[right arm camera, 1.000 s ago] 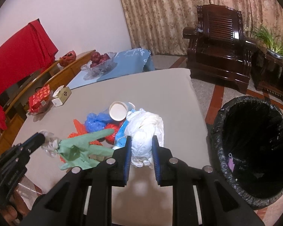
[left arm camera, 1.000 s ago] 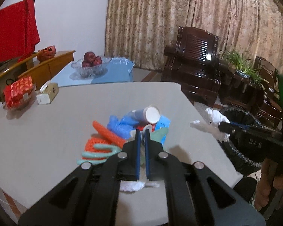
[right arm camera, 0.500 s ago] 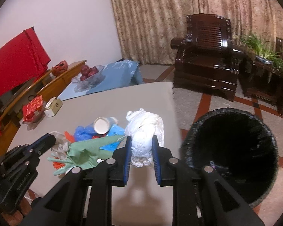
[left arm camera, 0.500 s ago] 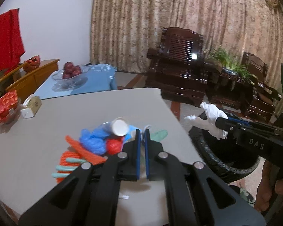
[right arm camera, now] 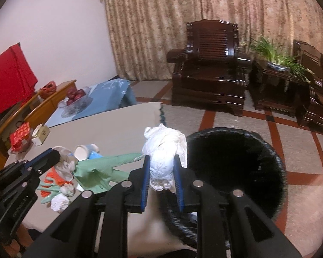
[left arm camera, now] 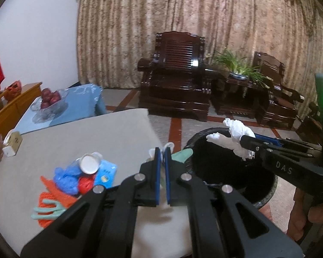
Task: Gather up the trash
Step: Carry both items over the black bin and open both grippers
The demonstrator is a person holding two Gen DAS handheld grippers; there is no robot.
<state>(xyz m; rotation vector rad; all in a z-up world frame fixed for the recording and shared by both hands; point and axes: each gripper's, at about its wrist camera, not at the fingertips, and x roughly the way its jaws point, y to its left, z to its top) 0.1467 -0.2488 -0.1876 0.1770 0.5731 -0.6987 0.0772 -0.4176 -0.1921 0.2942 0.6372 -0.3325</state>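
My right gripper [right arm camera: 161, 162] is shut on a crumpled white paper wad [right arm camera: 164, 148], held at the table's right edge next to the black-lined trash bin [right arm camera: 267, 172]. In the left wrist view the wad [left arm camera: 236, 135] hangs over the bin [left arm camera: 267, 195]. My left gripper [left arm camera: 162, 152] is shut on a green rubber glove [right arm camera: 103, 169] and some whitish scrap; the glove's tip [left arm camera: 182, 154] pokes out right of the fingers, near the bin's rim. A trash pile stays on the grey table [left arm camera: 75, 137]: paper cup [left arm camera: 89, 164], blue bag [left arm camera: 65, 178], red ball [left arm camera: 86, 185], orange net [left arm camera: 47, 202].
A tissue box [left arm camera: 11, 144] and a red packet [right arm camera: 20, 134] sit at the table's far left. A fruit bowl [left arm camera: 50, 101] stands on a blue-covered table behind. Dark wooden armchairs [left arm camera: 176, 81] and a potted plant [right arm camera: 277, 58] stand on the tiled floor beyond the bin.
Both grippers have swung right, from over the table toward the bin. The white wad now hangs over the bin's opening. The green glove has been lifted off the pile and carried along.
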